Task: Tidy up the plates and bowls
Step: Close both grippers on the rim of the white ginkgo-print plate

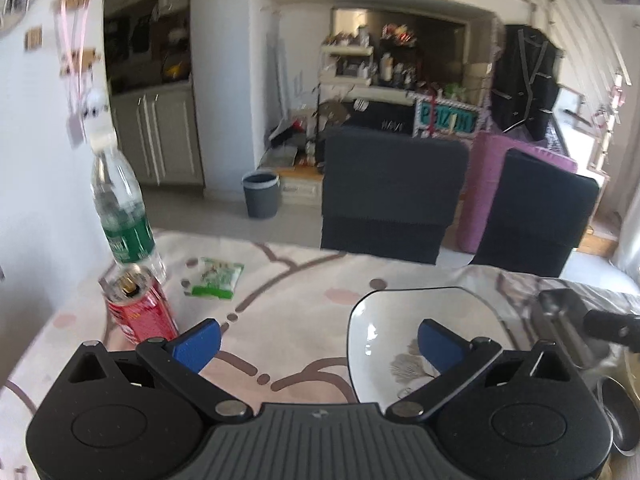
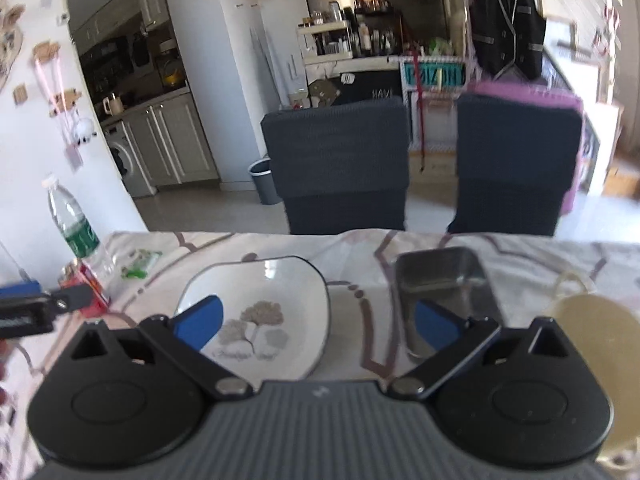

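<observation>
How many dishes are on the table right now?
3: white plate at centre, metal container to its right, cream cup or bowl at far right, partly cut off. Others may sit outside view.

On the bench [image 2: 520,252] the plate [image 2: 260,304] sits left of the metal tin [image 2: 444,276], a cup [image 2: 592,320] further right, the can [image 1: 140,308] and bottle [image 1: 120,208] far left with a packet [image 1: 214,278] beside them, two chairs [image 2: 340,168] behind.

Cloth-covered table [image 2: 520,256] with plate [image 2: 280,280], steel tin [image 2: 444,272], bottle [image 2: 74,224], red can [image 1: 140,308], snack packet [image 1: 214,278].
</observation>
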{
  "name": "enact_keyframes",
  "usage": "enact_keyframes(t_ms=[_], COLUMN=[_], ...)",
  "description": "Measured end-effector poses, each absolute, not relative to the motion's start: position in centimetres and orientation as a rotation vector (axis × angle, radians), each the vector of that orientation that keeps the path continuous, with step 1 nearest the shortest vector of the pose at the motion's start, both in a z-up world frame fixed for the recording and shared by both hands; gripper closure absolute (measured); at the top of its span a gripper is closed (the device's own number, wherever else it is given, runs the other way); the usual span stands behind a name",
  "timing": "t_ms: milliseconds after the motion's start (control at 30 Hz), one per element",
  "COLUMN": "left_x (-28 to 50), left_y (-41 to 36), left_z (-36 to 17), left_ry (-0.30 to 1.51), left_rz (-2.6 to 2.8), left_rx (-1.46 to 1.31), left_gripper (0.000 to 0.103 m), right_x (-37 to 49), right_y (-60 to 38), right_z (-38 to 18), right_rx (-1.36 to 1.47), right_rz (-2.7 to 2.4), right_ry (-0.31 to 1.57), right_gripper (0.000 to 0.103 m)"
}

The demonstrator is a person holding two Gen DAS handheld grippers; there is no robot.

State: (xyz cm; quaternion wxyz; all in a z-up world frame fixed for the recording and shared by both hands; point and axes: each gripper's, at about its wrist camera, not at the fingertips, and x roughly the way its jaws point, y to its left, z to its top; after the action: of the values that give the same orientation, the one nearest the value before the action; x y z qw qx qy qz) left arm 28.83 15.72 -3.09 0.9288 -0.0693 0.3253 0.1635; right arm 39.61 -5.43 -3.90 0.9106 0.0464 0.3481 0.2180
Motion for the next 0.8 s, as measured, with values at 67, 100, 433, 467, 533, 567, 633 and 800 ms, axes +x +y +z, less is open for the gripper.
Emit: enact_keyframes(t_ms=[67, 100, 433, 467, 533, 567, 633, 800], left_x=[30.3, 30.7, 32.3, 32.4, 32.2, 32.1, 32.2, 32.7], left_y=[16.9, 17.4, 22.1, 22.5, 23.0, 23.2, 23.4, 23.5], left_z=[-4.8, -5.6, -11.3, -11.4, -11.5, -11.6, -11.8, -12.8], left_ry=[0.693, 0.705, 0.769, 0.768, 0.765, 0.762, 0.765, 0.795], left_rz=[0.315, 0.297, 0.164, 0.145, 0.127, 0.119, 0.101, 0.065], left_rx=[-0.185, -0.217, -0.532, -0.568, -0.617, -0.636, -0.659, -0.709], left_gripper=[0.0, 0.0, 0.006, 0.013, 0.025, 0.032, 0.045, 0.079], right_x=[41.1, 41.8, 46.8, 46.8, 47.3, 47.0, 47.6, 48.2], right_y=[-5.0, -4.7, -2.9, -2.9, -2.8, -2.8, -2.7, -2.1], right_z=[-4.8, -5.2, -10.1, -10.5, -11.0, -11.0, -11.9, -13.4], right_rx=[0.14, 0.145, 0.153, 0.17, 0.185, 0.18, 0.173, 0.168], right_rz=[0.462, 0.456, 0.48, 0.485, 0.475, 0.477, 0.495, 0.486], right_ry=[0.716, 0.708, 0.836, 0.849, 0.884, 0.899, 0.92, 0.973], right_gripper=[0.0, 0.0, 0.015, 0.022, 0.045, 0.049, 0.065, 0.081])
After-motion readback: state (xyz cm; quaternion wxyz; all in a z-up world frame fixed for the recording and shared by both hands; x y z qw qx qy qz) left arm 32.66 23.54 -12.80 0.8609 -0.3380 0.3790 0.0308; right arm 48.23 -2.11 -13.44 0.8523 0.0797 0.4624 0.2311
